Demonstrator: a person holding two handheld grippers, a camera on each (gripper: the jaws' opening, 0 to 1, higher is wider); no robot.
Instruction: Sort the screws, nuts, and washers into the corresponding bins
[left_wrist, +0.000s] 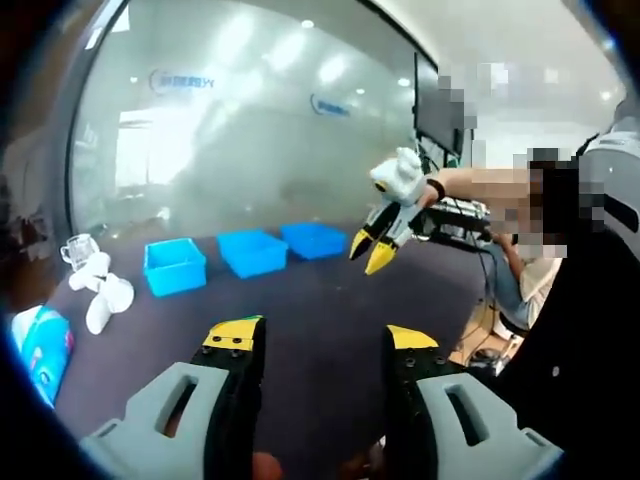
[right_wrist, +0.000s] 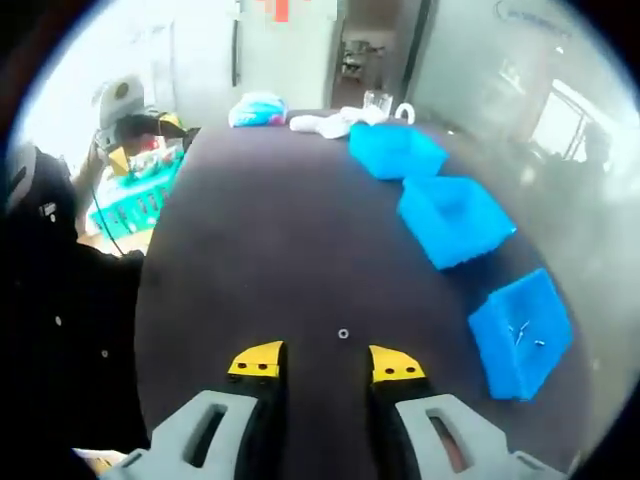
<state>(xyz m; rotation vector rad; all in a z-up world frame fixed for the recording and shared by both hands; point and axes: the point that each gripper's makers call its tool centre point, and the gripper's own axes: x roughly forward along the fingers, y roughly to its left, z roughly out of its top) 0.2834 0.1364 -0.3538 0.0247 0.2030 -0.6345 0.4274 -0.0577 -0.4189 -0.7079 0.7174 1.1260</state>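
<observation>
The left gripper (left_wrist: 322, 345) is hovering over the dark table (left_wrist: 320, 300), its yellow-tipped jaws spread wide with nothing between them. Ahead of it, three blue bins are lining the far side of the table: the left bin (left_wrist: 174, 266), the middle bin (left_wrist: 252, 252) and the right bin (left_wrist: 314, 239), set side by side with small gaps. Off to the left, white objects (left_wrist: 100, 288) are lying near a clear glass cup (left_wrist: 78, 250), and a blue and white packet (left_wrist: 42, 345) is sitting at the table's near left edge.

In the left gripper view the right gripper (left_wrist: 375, 250) is hanging above the table, held by a white-gloved hand (left_wrist: 398, 175), tips pointing down; whether they are touching cannot be told from there.

The right gripper view shows it: that gripper (right_wrist: 328, 362) is poised with jaws parted and holding nothing, and a single small washer (right_wrist: 343, 333) is lying on the table just beyond the tips, roughly in line with the gap. The nearest bin (right_wrist: 520, 335) is holding a few small metal pieces, too small to tell which kind. The next bin (right_wrist: 455, 220) and the far bin (right_wrist: 395, 152) are lined up beyond it. At the far left a green basket (right_wrist: 135, 200) is sitting just off the table.
</observation>
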